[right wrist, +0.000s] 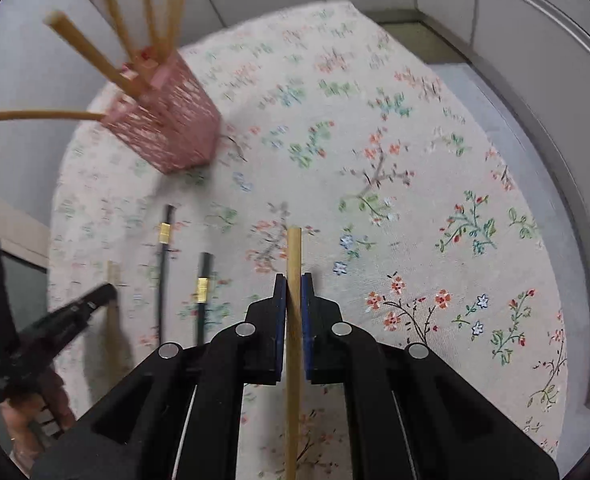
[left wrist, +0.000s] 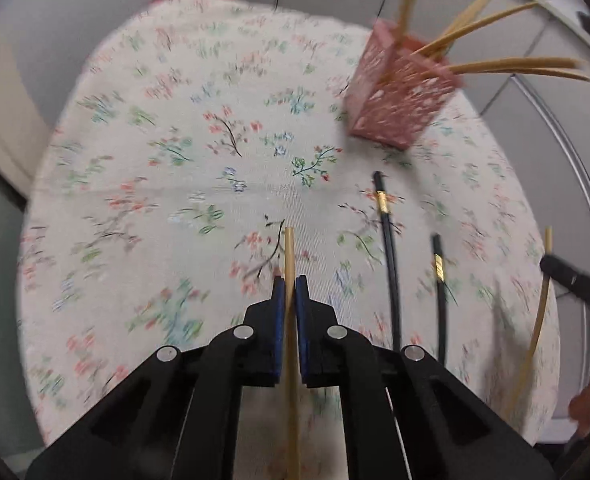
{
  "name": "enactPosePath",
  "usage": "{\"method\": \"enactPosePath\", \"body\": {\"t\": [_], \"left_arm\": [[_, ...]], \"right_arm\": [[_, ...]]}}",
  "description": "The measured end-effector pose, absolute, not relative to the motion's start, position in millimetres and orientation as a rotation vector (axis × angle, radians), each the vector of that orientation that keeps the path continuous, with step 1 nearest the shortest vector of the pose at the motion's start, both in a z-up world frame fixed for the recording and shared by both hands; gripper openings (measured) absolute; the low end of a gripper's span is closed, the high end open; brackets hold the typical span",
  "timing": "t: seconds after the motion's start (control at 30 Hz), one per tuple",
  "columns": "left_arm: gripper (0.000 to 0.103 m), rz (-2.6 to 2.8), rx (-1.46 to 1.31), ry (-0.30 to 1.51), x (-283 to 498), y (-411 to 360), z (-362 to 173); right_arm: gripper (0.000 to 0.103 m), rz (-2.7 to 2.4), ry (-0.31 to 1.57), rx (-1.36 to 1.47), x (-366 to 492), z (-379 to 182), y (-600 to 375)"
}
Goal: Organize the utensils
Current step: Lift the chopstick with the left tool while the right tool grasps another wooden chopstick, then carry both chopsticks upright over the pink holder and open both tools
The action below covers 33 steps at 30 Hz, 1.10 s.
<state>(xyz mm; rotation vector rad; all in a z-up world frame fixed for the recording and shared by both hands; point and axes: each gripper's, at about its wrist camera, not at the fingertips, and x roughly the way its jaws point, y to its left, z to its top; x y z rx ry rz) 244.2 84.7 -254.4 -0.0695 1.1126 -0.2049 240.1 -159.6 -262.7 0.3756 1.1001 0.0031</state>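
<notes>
Now both grippers pinch a wooden chopstick each: left gripper (left wrist: 290,286) on one chopstick (left wrist: 289,252), right gripper (right wrist: 293,283) on another (right wrist: 293,256). Pink holder (right wrist: 171,128), upper left of right view, wants tip-first, steady drops; two black chopsticks (right wrist: 162,272) lie on the tablecloth (right wrist: 415,120).

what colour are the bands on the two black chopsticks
Gold bands on the black chopsticks, clearest in the right wrist view.

left gripper (left wrist: 289,286) clamps bamboo chopstick (left wrist: 289,252) | pink holder (left wrist: 399,96) far right | two black chopsticks (left wrist: 389,240) on tablecloth (left wrist: 155,200)
</notes>
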Motion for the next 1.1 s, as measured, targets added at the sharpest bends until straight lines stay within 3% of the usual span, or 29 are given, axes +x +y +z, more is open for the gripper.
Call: {"method": "enactPosePath", "body": {"t": [0.47, 0.73, 1.1], "left_arm": [[0.006, -0.270, 0.011, 0.692, 122.6, 51.6, -121.7], [0.006, -0.284, -0.004, 0.620, 121.4, 40.3, -90.9], [0.006, -0.317, -0.043, 0.557, 157.2, 32.9, -38.1]], "right_arm": [[0.006, 0.166, 0.800, 0.326, 144.4, -165.8, -140.4], [0.006, 0.169, 0.674, 0.246, 112.9, -125.7, -133.2], [0.006, 0.163, 0.535, 0.271, 136.5, -56.8, -149.4]]}}
